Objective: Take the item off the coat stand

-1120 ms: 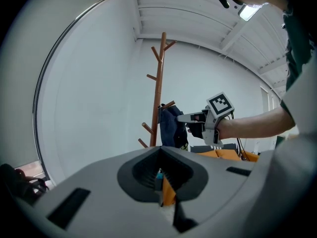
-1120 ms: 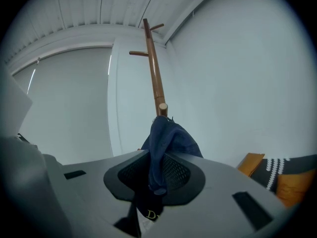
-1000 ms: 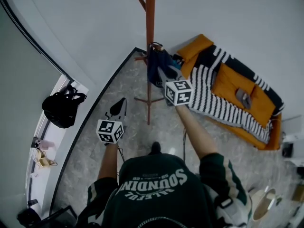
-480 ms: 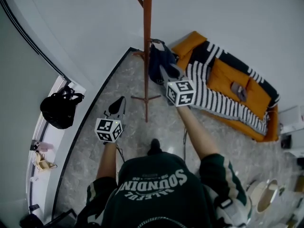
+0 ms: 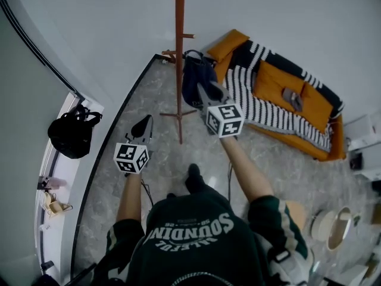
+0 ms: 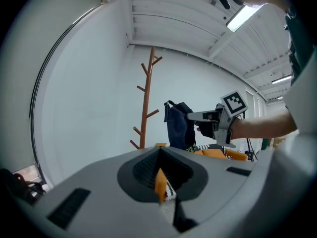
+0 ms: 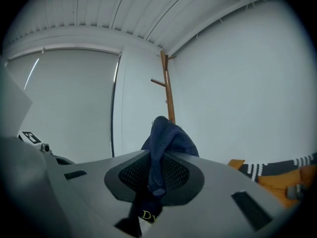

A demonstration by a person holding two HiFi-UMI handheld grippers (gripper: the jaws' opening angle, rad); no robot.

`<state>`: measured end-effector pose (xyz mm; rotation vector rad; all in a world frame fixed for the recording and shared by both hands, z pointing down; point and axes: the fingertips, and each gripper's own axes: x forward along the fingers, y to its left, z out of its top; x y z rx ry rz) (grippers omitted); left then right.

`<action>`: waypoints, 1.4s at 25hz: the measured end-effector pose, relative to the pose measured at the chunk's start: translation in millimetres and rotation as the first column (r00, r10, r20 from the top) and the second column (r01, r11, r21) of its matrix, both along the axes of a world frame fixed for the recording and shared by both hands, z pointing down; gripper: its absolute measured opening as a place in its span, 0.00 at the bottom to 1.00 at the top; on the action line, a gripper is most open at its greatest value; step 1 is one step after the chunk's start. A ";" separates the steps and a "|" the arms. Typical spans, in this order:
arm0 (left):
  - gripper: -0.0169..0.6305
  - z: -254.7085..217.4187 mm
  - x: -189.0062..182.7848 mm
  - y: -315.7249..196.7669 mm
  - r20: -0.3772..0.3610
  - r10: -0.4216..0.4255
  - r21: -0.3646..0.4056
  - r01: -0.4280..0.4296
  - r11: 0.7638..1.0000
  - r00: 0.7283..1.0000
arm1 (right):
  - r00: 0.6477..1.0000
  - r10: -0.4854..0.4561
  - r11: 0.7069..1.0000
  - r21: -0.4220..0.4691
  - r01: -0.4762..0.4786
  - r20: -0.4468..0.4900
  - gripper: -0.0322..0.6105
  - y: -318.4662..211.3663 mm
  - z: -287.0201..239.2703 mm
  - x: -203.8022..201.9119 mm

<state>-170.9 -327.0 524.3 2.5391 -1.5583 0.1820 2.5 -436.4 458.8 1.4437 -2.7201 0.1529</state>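
Observation:
A brown wooden coat stand (image 5: pixel 179 58) rises from the stone floor near the wall corner. Just right of it hangs a dark blue fabric bag (image 5: pixel 195 79), clear of the pegs. My right gripper (image 5: pixel 205 94) is shut on the bag's strap. In the right gripper view the blue strap (image 7: pixel 156 170) runs down between the jaws, with the stand (image 7: pixel 168 88) behind it. The left gripper view shows the stand (image 6: pixel 145 108) and the bag (image 6: pixel 178 125) apart, with the right gripper (image 6: pixel 198 116) holding the bag. My left gripper (image 5: pixel 141 127) is shut and empty, left of the stand's base.
An orange sofa with a black-and-white striped throw (image 5: pixel 280 100) stands against the wall on the right. A black bag (image 5: pixel 71 136) sits on the window ledge at the left. Round pale objects (image 5: pixel 333 225) stand at the lower right. The person's foot (image 5: pixel 193 177) is behind the stand.
The bag and my right gripper have drawn a little further from the stand's pole. The left gripper has hardly moved.

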 end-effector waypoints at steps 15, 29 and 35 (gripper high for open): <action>0.03 9.0 10.2 65.5 -0.005 0.084 0.003 -0.084 0.996 0.996 | 0.995 0.099 0.995 -0.017 -0.099 0.009 0.11 126.1 38.6 30.1; 0.03 10.3 8.1 90.0 -0.004 0.096 0.003 -0.096 0.995 0.995 | 0.994 0.110 0.993 -0.043 -0.109 0.005 0.10 162.4 56.0 31.6; 0.03 11.4 7.2 89.7 -0.007 0.088 -0.001 -0.088 0.996 0.996 | 0.995 0.099 0.995 -0.031 -0.099 0.010 0.10 161.2 49.4 27.3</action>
